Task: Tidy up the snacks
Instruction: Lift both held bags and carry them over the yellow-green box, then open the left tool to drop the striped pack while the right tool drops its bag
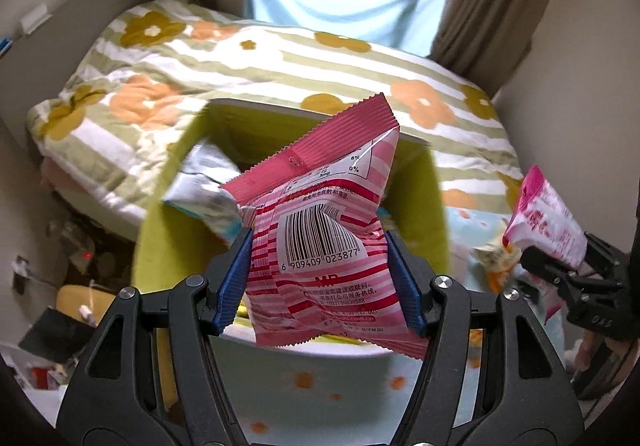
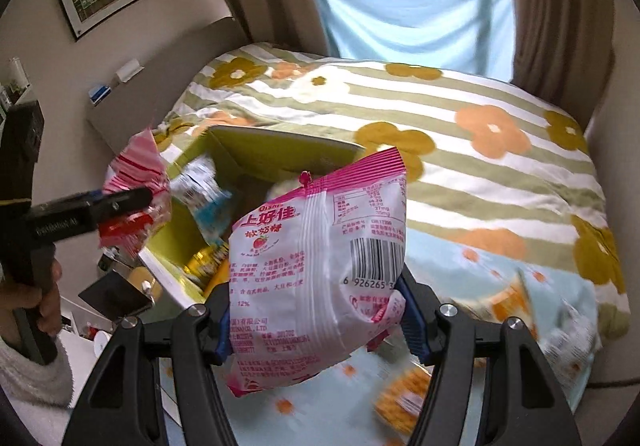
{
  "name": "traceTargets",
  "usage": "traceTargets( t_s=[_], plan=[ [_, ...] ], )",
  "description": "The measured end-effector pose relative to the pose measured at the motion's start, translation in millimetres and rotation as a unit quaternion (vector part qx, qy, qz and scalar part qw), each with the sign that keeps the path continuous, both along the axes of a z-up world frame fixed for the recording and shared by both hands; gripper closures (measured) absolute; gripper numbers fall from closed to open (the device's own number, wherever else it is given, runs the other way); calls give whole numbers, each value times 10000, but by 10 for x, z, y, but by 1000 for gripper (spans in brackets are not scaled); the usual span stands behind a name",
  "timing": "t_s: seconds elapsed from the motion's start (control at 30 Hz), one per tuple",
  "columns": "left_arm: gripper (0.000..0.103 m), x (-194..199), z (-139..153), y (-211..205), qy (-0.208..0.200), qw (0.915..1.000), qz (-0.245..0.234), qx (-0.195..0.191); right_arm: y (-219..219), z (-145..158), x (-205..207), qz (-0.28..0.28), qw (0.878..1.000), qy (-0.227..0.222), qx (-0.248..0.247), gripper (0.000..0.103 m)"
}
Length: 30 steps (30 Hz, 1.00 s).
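Here the left claw is clamped on a striped packet just above the green box ahead — ready to drop; the right claw grips a pink bag, waiting beside it.

Both wrist views look down close over the green box; bed beyond — shared.

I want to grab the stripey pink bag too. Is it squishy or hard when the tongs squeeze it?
Probably squishy. The striped pink packet is creased and pinched in where the left tongs clamp it, so its film looks thin and floppy. It stands up from that one pinch without drooping, so it is likely light. The shiny film could be a bit slippery.
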State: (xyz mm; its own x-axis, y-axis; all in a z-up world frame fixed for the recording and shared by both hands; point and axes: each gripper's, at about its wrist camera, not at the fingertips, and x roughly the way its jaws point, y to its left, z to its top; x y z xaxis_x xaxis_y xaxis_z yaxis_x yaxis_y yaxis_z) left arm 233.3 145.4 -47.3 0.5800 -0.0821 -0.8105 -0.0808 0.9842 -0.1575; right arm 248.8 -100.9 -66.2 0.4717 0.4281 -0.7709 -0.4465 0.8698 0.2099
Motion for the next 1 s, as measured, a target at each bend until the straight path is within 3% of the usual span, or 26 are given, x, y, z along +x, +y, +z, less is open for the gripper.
traceTargets(
  t_s=[0.2,0.27,0.43,0.57,0.63,0.67,0.7,0.73,1.0],
  plan=[
    [42,129,-254,439,249,9995,-168,-23,571,-78,200,66,9999,134,36,42],
    [42,165,-376,547,340,9991,-244,-91,783,-125,213,51,9998,88,-169,42],
    [42,217,-629,696,568,9965,-542,-298,1031,-235,263,-29,9994,330,-124,42],
    [41,251,-677,718,476,9951,-790,-357,1146,-315,288,-214,9986,460,-130,42],
    [37,285,-711,723,523,9944,-819,-412,1175,-339,293,-264,9981,530,-148,42],
    [26,299,-736,735,548,9939,-830,-471,1188,-344,294,-289,9979,548,-183,42],
    [9,301,-753,742,566,9936,-829,-512,1170,-345,302,-311,9977,566,-213,42],
    [3,296,-762,748,555,9937,-814,-528,1191,-341,304,-327,9975,577,-228,42],
    [1,195,-749,761,462,9931,-904,-591,1140,-378,329,-387,9968,650,-260,42]
  ],
)
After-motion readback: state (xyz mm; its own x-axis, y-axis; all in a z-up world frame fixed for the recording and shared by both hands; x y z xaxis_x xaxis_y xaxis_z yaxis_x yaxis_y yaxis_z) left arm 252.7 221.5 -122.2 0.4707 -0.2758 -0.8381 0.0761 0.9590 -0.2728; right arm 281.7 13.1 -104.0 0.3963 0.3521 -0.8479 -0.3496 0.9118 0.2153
